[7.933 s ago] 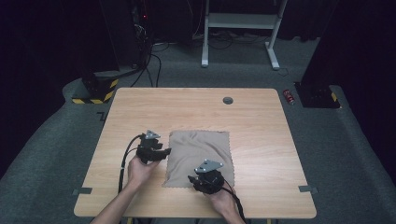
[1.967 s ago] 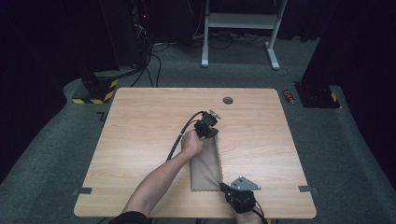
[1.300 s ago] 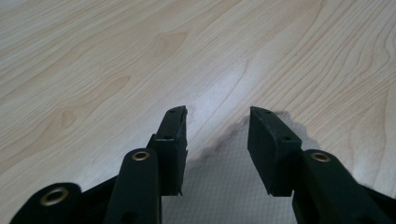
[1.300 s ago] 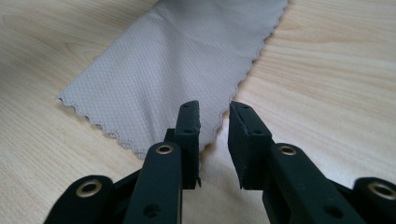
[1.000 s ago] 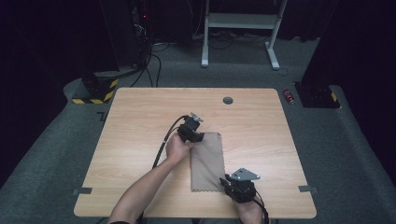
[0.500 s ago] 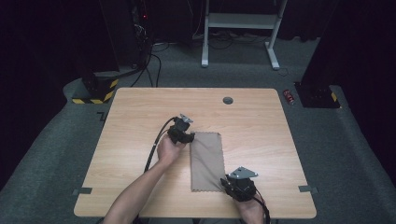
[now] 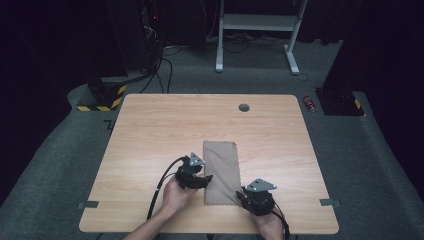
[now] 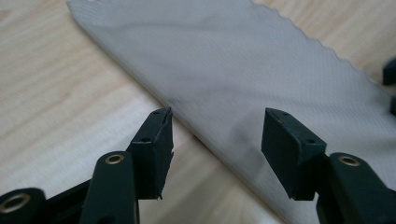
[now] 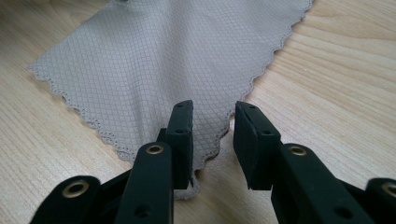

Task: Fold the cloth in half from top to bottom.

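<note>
The left gripper [image 8: 217, 154] has its fingers [image 8: 154, 144] spread wide and released, having just been opening, with nothing pressed between them; under the gap runs the folded long edge of the grey cloth [image 8: 261, 79], one finger over bare wood and the other over fabric. From above, this gripper [image 7: 199, 181] sits just at the cloth's left edge, about midway down its length, held in the person's left hand [image 7: 176, 196], with its black cable [image 7: 159, 190] looping back toward the near edge of the worktop [image 7: 150, 130].

The right gripper [image 9: 212, 140] has its fingers [image 9: 180, 135] parted a little around the near right corner of the cloth [image 9: 154, 70]. The scalloped hem lies under the gap and beneath the left finger, but I cannot tell whether the pads press on it; a strip of daylight shows between them. From above, this gripper [image 7: 250, 197] is at the cloth's near right corner, close to the worktop's front edge, the right hand [image 7: 270, 225] behind it.

The cloth [image 7: 221, 172] itself lies flat as a narrow folded strip, running away from the person, a little right of the worktop's middle. Farther back in the worktop is a small round grommet [image 7: 244, 107]. Beyond, on the grey carpet, stand the white legs of a desk frame [image 7: 257, 30].
</note>
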`<state>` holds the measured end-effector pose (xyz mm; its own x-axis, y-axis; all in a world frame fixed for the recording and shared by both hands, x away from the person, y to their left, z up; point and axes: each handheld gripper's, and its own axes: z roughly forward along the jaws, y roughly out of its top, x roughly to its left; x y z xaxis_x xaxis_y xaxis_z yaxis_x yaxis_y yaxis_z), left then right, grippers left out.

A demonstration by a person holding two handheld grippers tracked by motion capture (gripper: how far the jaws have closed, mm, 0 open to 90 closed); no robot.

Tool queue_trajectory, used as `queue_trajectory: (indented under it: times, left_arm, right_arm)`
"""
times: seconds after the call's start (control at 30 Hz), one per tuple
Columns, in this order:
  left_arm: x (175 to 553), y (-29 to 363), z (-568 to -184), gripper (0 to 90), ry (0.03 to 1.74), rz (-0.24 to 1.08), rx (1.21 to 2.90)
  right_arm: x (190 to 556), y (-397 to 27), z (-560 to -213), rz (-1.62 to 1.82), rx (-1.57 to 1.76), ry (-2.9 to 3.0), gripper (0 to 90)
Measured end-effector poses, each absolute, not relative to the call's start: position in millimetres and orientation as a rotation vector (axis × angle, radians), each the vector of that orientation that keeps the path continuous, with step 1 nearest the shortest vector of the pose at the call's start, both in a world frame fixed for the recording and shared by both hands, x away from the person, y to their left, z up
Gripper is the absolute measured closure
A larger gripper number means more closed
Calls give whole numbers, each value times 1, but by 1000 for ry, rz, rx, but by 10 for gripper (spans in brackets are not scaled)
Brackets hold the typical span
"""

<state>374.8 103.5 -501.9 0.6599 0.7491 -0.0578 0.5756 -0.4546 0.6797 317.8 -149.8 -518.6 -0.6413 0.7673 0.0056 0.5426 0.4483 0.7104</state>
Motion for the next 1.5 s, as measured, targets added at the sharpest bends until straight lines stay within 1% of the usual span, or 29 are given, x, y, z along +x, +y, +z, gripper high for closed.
queue_trajectory:
  times: [0.17,0.2,0.43,0.77,0.87,1.03,1.2,1.5]
  left_arm:
    - [355,101,-512,431,1019,357,2226]
    - [352,102,-513,429,1016,383,2223]
    - [340,114,-517,428,1005,425,2191]
    - [331,121,-516,436,1037,422,2180]
    - [320,122,-512,447,989,440,2171]
    - [306,117,-510,431,954,402,2181]
    - [300,116,-515,430,959,398,2200]
    - [294,126,-517,434,982,397,2199]
  right_arm:
    - [320,-152,-519,1005,1104,2397,671]
    - [320,-152,-519,1003,1107,2399,669]
    - [321,-153,-518,1003,1108,2402,668]
    - [323,-158,-517,995,1124,2397,674]
    - [322,-163,-516,1029,1132,2382,672]
    - [318,-165,-515,1045,1151,2389,658]
    - [317,-160,-517,1023,1127,2425,648]
    - [313,-149,-517,1007,1058,2450,653]
